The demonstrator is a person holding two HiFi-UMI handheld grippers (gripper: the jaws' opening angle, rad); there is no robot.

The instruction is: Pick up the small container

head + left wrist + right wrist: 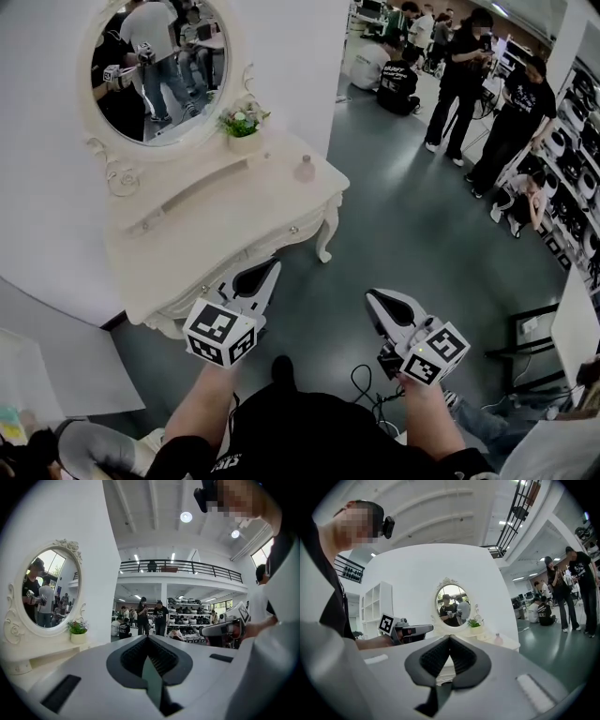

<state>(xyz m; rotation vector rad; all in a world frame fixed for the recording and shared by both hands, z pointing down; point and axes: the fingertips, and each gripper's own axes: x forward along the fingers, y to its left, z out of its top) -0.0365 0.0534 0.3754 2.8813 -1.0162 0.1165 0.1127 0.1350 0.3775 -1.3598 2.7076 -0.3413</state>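
The small container [305,170] is a pale pink bottle that stands upright near the right end of the white dressing table [216,234]. In the right gripper view the bottle [498,639] shows small on the tabletop. My left gripper [273,266] hovers just off the table's front edge, jaws shut and empty. My right gripper [373,297] hangs over the grey floor to the right of the table, also shut with nothing in it. Both are well short of the bottle. In its own view, each gripper's [148,637] [450,637] jaws meet at the tip.
An oval mirror [159,66] and a small flower pot [244,127] sit at the back of the table. Several people [469,84] stand and sit on the floor at the far right by shelves. Cables [366,384] lie on the floor by my feet.
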